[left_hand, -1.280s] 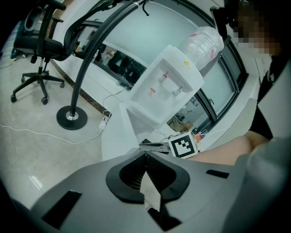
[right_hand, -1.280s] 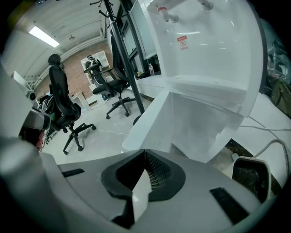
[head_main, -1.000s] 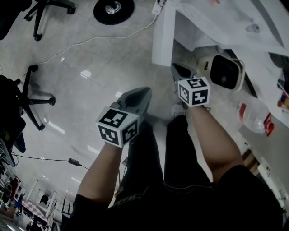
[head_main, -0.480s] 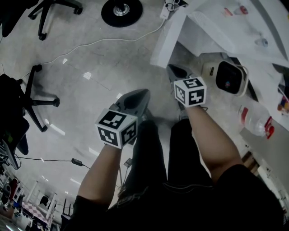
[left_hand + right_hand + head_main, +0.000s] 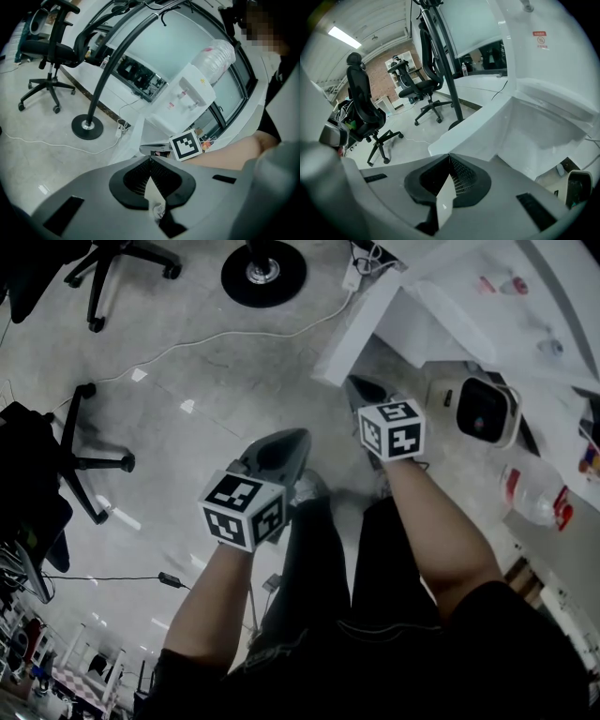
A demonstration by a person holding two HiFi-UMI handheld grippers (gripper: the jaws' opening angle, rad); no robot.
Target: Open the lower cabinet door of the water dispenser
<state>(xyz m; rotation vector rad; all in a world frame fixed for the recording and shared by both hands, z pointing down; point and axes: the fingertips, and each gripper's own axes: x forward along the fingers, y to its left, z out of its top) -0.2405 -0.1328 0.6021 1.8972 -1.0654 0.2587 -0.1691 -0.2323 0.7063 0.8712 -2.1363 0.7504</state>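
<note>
Two grippers hang over the floor. The left gripper has its fingers together, with nothing between them. The right gripper is likewise closed and empty. Its tip is near the lower front of the white dispenser, not touching it. A bottle tops the dispenser.

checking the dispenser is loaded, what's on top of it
A clear water bottle sits on top of the white water dispenser; its neck is hidden in the top.
</note>
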